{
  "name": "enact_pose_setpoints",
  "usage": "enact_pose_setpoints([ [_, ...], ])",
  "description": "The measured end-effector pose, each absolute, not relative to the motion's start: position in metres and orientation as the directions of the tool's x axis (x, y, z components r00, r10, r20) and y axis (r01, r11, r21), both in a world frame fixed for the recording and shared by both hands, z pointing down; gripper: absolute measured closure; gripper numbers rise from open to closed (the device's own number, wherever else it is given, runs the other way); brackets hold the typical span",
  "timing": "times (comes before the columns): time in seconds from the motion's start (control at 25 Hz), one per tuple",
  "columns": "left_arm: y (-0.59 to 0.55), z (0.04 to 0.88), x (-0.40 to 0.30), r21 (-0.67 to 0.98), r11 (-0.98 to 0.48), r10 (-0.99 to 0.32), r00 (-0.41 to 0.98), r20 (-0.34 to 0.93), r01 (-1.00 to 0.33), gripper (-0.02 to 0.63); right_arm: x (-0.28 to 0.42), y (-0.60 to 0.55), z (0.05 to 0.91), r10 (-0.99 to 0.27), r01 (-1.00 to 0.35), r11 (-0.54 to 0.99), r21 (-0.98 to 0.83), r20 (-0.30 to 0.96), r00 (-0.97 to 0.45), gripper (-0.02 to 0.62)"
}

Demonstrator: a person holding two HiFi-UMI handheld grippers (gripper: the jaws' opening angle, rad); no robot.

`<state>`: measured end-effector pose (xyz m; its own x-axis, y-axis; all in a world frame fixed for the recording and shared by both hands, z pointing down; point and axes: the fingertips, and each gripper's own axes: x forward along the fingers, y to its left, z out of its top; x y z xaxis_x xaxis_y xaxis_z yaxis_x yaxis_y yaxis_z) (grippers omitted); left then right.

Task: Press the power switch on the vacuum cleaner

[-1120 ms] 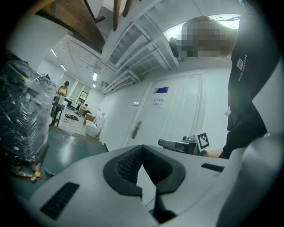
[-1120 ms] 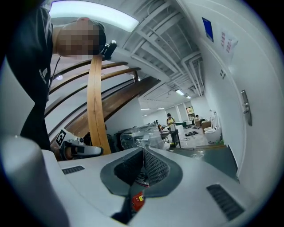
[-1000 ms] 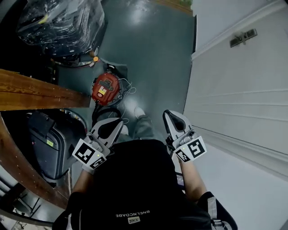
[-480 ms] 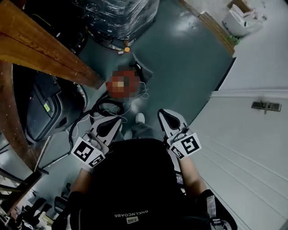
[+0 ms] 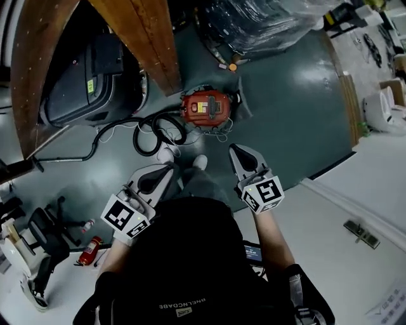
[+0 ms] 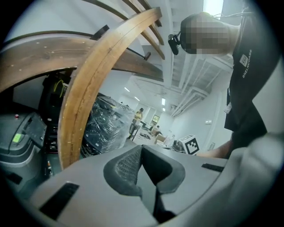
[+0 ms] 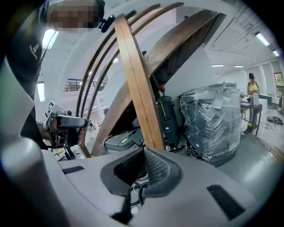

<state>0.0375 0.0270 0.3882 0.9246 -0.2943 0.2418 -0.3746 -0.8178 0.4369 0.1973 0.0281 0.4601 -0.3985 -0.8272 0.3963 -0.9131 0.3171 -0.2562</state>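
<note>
The vacuum cleaner (image 5: pixel 206 106) is a red and black unit on the dark green floor, ahead of the person's feet in the head view. Its black hose (image 5: pixel 158 130) coils to its left, among thin white cables. My left gripper (image 5: pixel 163 171) is held at waist height, well short of the vacuum cleaner, with its jaws together and nothing in them. My right gripper (image 5: pixel 237 151) sits beside it, also shut and empty. In the left gripper view the gripper (image 6: pixel 141 153) points at a wooden arch; in the right gripper view the gripper (image 7: pixel 143 155) shows a bit of hose below its pads.
Curved wooden beams (image 5: pixel 149 38) rise at the upper left, over a grey machine (image 5: pixel 89 82). A plastic-wrapped pallet (image 5: pixel 266 19) stands behind the vacuum cleaner. A white wall (image 5: pixel 355 209) runs along the right. A small red extinguisher (image 5: pixel 89 249) and a chair (image 5: pixel 44 235) are at the lower left.
The head view has swung round, so the vacuum cleaner now lies nearer the centre, ahead of both grippers. The grippers have kept their place before the body, still shut.
</note>
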Motion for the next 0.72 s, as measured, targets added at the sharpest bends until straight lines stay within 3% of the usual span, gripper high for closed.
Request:
enact_pose_setpoints([
  [0.4,0.01,0.415,-0.028,0.461,-0.706,-0.455,0.844,0.286,-0.537,0.592,0.151,-0.024,0.536,-0.674,-0.884,0.4,-0.241,0.576,-0.462,0.568],
  [0.72,0.008,0.446,-0.063,0.492,-0.618,-0.496,0.79,0.361,-0.613,0.592,0.119,-0.058,0.61,-0.536,-0.837,0.485,-0.252,0.671,-0.512,0.568],
])
